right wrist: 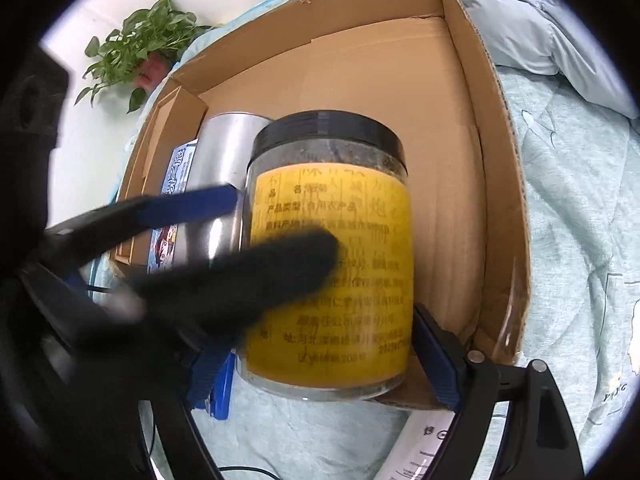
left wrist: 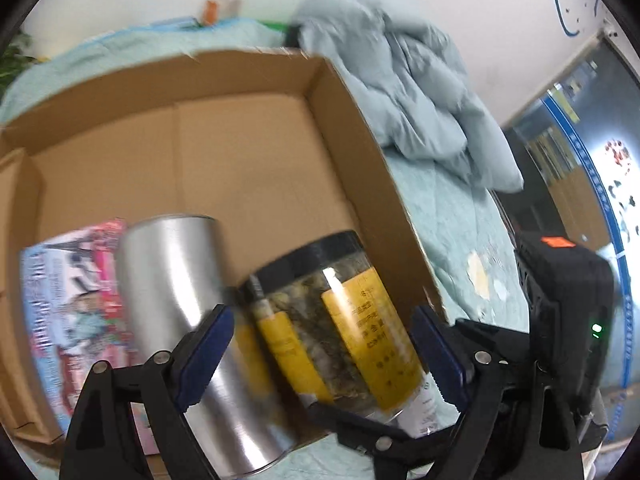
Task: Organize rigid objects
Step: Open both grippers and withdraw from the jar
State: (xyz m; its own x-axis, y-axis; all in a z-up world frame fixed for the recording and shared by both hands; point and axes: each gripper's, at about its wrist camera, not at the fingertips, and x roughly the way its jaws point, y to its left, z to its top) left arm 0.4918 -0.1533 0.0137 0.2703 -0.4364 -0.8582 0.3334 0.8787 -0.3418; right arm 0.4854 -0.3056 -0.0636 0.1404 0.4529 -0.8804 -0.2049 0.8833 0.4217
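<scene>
Pale green bedding (left wrist: 452, 216) carried a cardboard box (left wrist: 240, 152), with a crumpled blue-grey duvet (left wrist: 420, 92) beyond it. From left to right at the box's near edge stood a colourful printed carton (left wrist: 72, 312), a steel can (left wrist: 176, 288) and a yellow-labelled jar (left wrist: 340, 320). The left claw (left wrist: 320, 356) sat spread around the jar, while the right claw (right wrist: 324, 356) pinched it between 2 blue pads (right wrist: 436, 356).
</scene>
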